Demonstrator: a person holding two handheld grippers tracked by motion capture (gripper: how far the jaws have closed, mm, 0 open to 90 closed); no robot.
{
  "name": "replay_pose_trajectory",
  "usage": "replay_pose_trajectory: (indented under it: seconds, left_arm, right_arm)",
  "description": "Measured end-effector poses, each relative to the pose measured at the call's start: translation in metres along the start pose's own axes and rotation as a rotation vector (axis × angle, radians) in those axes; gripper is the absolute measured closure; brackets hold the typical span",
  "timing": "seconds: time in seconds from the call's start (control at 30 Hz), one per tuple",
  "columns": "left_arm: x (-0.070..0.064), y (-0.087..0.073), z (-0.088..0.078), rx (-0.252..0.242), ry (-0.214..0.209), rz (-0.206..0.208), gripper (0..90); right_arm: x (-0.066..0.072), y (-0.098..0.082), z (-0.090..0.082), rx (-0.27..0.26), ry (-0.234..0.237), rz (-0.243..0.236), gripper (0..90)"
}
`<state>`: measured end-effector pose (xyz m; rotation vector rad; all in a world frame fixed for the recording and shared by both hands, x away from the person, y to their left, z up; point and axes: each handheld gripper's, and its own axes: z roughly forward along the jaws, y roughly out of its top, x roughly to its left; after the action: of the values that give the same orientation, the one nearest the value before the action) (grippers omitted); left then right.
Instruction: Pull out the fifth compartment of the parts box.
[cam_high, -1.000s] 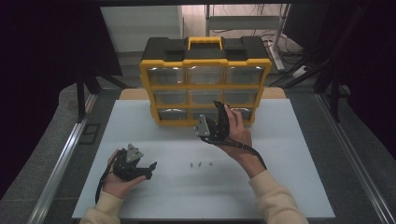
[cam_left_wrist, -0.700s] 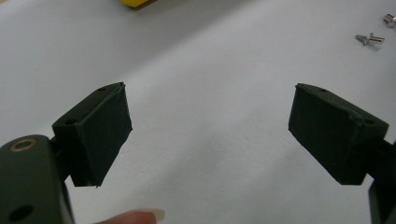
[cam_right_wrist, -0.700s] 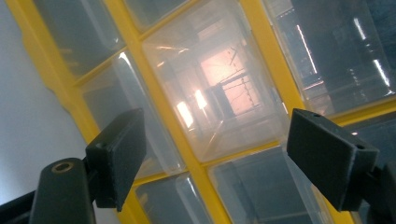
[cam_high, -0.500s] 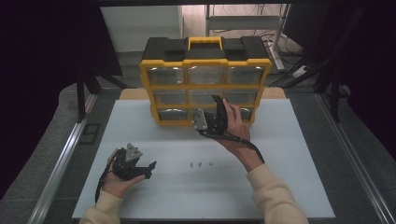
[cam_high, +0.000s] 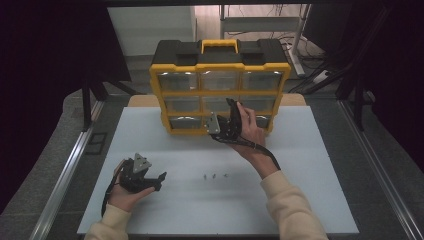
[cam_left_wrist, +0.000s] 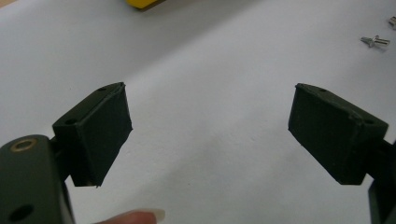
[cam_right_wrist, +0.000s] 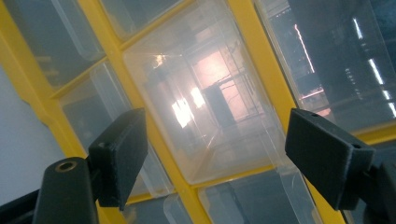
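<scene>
Right gripper (cam_high: 231, 116), jaws spread and empty, faces the yellow-framed organiser's clear plastic drawers (cam_right_wrist: 205, 107); left gripper (cam_high: 150, 177), jaws spread, rests near small metal screws (cam_high: 214, 176).

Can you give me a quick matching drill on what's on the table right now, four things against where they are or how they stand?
Things:
1. left gripper
2. right gripper
3. screws
4. organizer handle

Places or states:
A. lying loose on the white table, between the two hands
B. yellow, on top of the black lid
C. open, held low over the bare table near the front edge
D. open, raised in front of the organizer's clear drawers

Pairs: 1-C, 2-D, 3-A, 4-B
</scene>
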<state>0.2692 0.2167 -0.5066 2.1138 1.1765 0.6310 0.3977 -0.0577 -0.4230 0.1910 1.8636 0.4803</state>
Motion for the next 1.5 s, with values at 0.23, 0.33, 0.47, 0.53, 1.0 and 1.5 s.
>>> replay_pose_trajectory:
  seconds: [0.23,0.33,0.47,0.53,1.0,1.5]
  left_arm:
    - [0.001,0.000,0.000,-0.002,0.003,-0.004,13.7]
    - [0.001,0.000,-0.001,-0.006,0.004,-0.005,13.7]
    - [0.001,0.000,-0.001,-0.007,0.004,-0.005,13.7]
    - [0.001,0.000,0.000,-0.006,0.005,-0.004,13.8]
    - [0.002,-0.001,0.001,0.003,0.004,-0.002,13.9]
    - [0.003,-0.002,0.001,0.004,0.006,-0.005,13.9]
  right_arm:
    - [-0.002,0.004,0.010,0.009,-0.005,-0.007,22.9]
    - [-0.002,0.005,0.013,0.015,-0.009,-0.017,23.0]
    - [-0.003,0.006,0.016,0.010,-0.008,-0.033,23.2]
    - [-0.002,0.006,0.018,0.004,-0.017,-0.016,23.8]
    - [-0.002,0.006,0.023,0.012,-0.082,-0.080,40.9]
    - [-0.007,0.008,0.021,0.015,-0.149,-0.117,68.1]
